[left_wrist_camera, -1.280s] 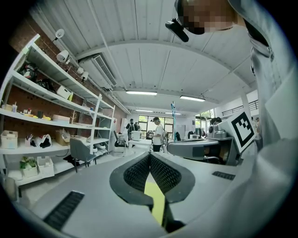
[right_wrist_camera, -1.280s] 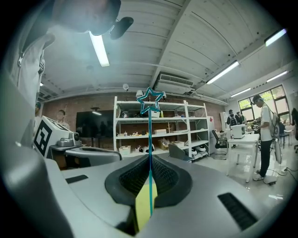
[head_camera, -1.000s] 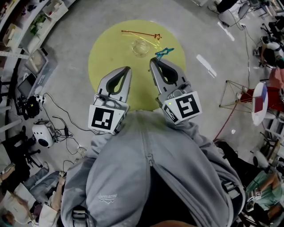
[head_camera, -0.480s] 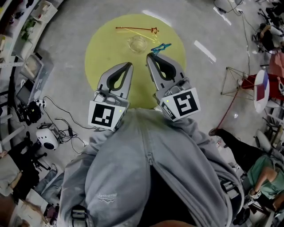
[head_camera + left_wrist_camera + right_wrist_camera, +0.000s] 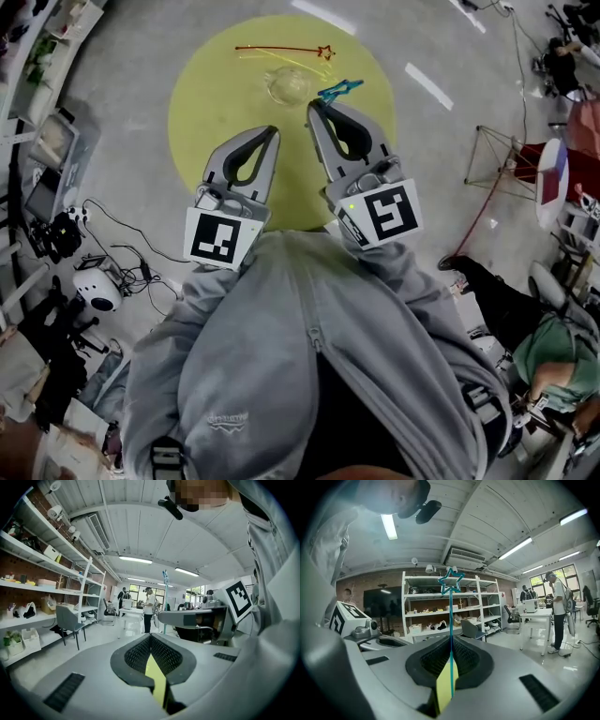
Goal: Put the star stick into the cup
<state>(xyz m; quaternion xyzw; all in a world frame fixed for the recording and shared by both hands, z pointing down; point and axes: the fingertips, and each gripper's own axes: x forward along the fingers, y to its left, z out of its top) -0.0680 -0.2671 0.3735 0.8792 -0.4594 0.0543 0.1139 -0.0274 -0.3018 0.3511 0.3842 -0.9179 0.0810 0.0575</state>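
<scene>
**A:** Looking at the right tongs (image 5: 451, 641) first, what do they have?

**B:** They are clamped shut on the blue star stick (image 5: 451, 582). In the right gripper view the thin shaft runs straight up out of the seam between the dark pads, and the outlined star sits at the top.

**A:** And from the head view?

**B:** The blue star pokes out past the tips of the right tongs, over the round yellow bench (image 5: 202, 112). The clear cup (image 5: 289, 86) stands on the bench just to the left of the star, a little beyond both pairs of tongs. The stick is not in the cup. I cannot tell whether the star touches the rim.

**A:** What about the left tongs (image 5: 274, 131)?

**B:** They are closed with nothing between them. The left gripper view shows the pads pressed together, with only a sliver of yellow bench in the slit. They hang over the near part of the bench, beside the right tongs, with a small gap between the two.

**A:** Is there anything else on the bench?

**B:** A red star stick (image 5: 281, 48) lies flat beyond the cup, with its star end to the right. A faint yellowish stick (image 5: 272, 58) lies close beside it.
</scene>
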